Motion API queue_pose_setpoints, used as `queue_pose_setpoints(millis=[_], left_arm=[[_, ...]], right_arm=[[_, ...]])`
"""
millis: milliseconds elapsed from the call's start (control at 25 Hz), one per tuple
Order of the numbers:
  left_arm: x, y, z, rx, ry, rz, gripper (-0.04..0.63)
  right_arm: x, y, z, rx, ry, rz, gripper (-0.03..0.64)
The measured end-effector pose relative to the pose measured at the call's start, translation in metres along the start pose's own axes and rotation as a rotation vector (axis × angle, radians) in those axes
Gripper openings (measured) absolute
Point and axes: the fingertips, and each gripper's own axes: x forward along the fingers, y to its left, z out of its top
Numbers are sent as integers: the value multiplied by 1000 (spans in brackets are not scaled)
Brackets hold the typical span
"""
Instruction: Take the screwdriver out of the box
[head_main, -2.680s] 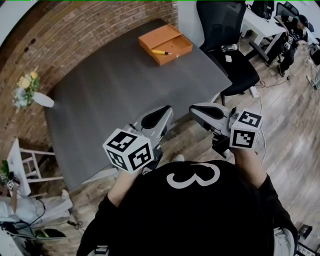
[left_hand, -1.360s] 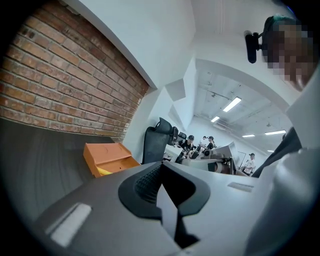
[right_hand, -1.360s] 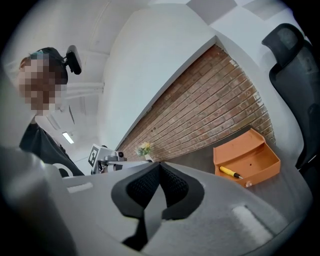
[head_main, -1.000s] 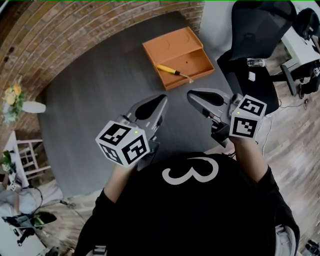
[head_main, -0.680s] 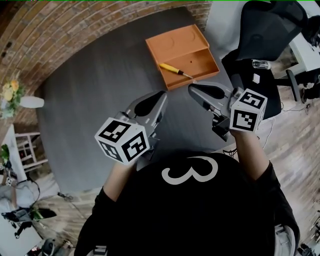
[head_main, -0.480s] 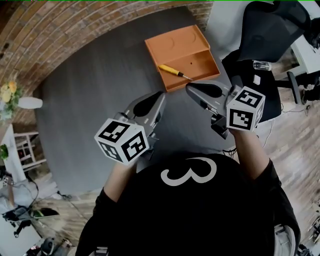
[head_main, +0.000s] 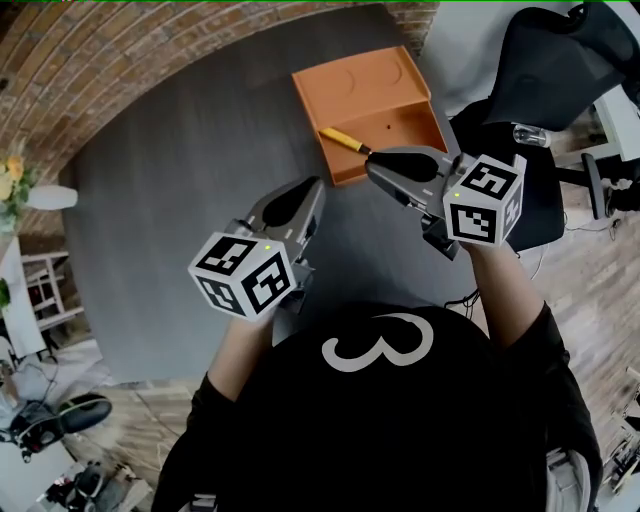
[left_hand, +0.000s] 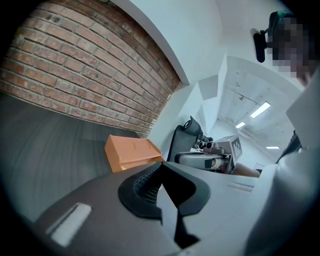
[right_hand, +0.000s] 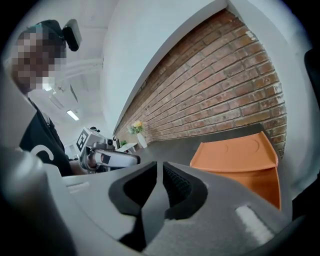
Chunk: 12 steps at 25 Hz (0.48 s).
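An open orange box (head_main: 372, 98) lies at the far right of the dark grey table (head_main: 180, 190). Inside it, near the front wall, lies a screwdriver (head_main: 338, 139) with a yellow handle; its shaft is hidden behind my right gripper (head_main: 373, 170). That gripper hovers at the box's front edge, its jaws (right_hand: 163, 165) opening a narrow slit with nothing between them. My left gripper (head_main: 312, 189) hangs over bare table, short and left of the box, jaws (left_hand: 161, 167) meeting with nothing in them. The box (left_hand: 131, 151) shows ahead in the left gripper view and close at the right (right_hand: 240, 155) in the right gripper view.
A black office chair (head_main: 560, 80) stands just right of the table beside the box. A brick wall (head_main: 90, 50) runs along the table's far side. A white vase of flowers (head_main: 20, 190) sits off the left edge.
Both grippers have moved forward and down toward the box. The right gripper's tip now covers the screwdriver's shaft, which showed before.
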Motion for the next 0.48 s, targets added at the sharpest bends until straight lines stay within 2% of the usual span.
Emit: queue_pose_setpoints(millis=[480], left_arm=[[9,19,-16,-48,12,32,14]], right_arm=[[35,-53,-25,-176,224,-76,94]])
